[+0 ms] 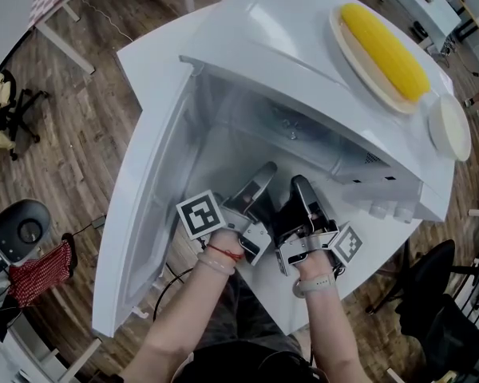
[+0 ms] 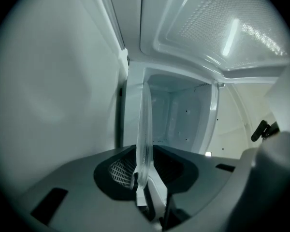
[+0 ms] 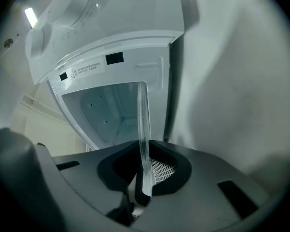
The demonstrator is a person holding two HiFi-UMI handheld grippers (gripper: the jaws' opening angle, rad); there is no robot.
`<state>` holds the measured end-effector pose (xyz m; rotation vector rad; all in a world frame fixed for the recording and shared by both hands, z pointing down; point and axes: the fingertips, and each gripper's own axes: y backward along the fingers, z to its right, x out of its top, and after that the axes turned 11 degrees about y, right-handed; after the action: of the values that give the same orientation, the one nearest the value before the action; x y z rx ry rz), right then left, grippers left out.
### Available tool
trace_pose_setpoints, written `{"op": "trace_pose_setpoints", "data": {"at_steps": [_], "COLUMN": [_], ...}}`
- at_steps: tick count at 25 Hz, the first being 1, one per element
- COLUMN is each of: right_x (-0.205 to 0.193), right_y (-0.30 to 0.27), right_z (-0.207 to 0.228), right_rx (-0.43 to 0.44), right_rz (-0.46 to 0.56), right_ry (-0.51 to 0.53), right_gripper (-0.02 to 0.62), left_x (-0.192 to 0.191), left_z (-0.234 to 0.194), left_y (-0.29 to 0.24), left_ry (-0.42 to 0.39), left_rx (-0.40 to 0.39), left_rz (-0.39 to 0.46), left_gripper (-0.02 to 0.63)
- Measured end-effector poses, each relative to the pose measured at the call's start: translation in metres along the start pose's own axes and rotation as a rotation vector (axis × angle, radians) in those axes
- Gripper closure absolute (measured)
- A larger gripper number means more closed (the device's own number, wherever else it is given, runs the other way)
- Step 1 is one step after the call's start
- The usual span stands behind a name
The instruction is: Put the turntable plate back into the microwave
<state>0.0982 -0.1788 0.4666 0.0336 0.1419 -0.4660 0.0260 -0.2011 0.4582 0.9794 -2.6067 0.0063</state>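
Note:
The clear glass turntable plate (image 2: 146,129) stands edge-on in both gripper views, its rim running between each pair of jaws. My left gripper (image 1: 265,174) (image 2: 144,167) has its jaws wide, with a slim gap beside the rim, so it is open around the plate. My right gripper (image 1: 302,186) (image 3: 146,173) is shut on the plate's (image 3: 143,129) near rim. Both reach into the mouth of the white microwave (image 1: 303,46), whose cavity (image 2: 183,115) (image 3: 106,110) lies just ahead. In the head view the glass itself is hard to make out.
The microwave door (image 1: 152,214) hangs open on the left. On top of the microwave sit a plate with a yellow corn cob (image 1: 383,50) and a small white dish (image 1: 449,126). The control knobs (image 1: 387,211) are at the right front. Chairs stand on the wooden floor around.

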Motion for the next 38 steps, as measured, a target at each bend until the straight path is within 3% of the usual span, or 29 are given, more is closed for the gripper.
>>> {"op": "trace_pose_setpoints", "data": {"at_steps": [5,24,32,38], "right_x": [0.003,0.015,0.009,0.005], "right_y": [-0.003,-0.018,-0.008,-0.007], "right_z": [-0.001,-0.004,-0.004,-0.001], "right_rx": [0.001,0.0,-0.007,0.007], "right_rz": [-0.003,0.004,0.008,0.018], "right_ry": [0.008,0.027,0.085,0.043], "right_gripper": [0.541,0.54,0.522,0.531], "left_x": [0.001,0.01,0.017,0.021], "left_z": [-0.003,-0.001,-0.003,-0.002], "left_y": [0.001,-0.016,-0.017,-0.021], "left_ry": [0.015,0.004,0.016,0.005], "left_rx": [-0.006,0.008,0.019,0.02], "left_rz": [-0.001,0.013,0.036,0.04], "left_gripper": [0.551,0.557,0.558,0.56]}}
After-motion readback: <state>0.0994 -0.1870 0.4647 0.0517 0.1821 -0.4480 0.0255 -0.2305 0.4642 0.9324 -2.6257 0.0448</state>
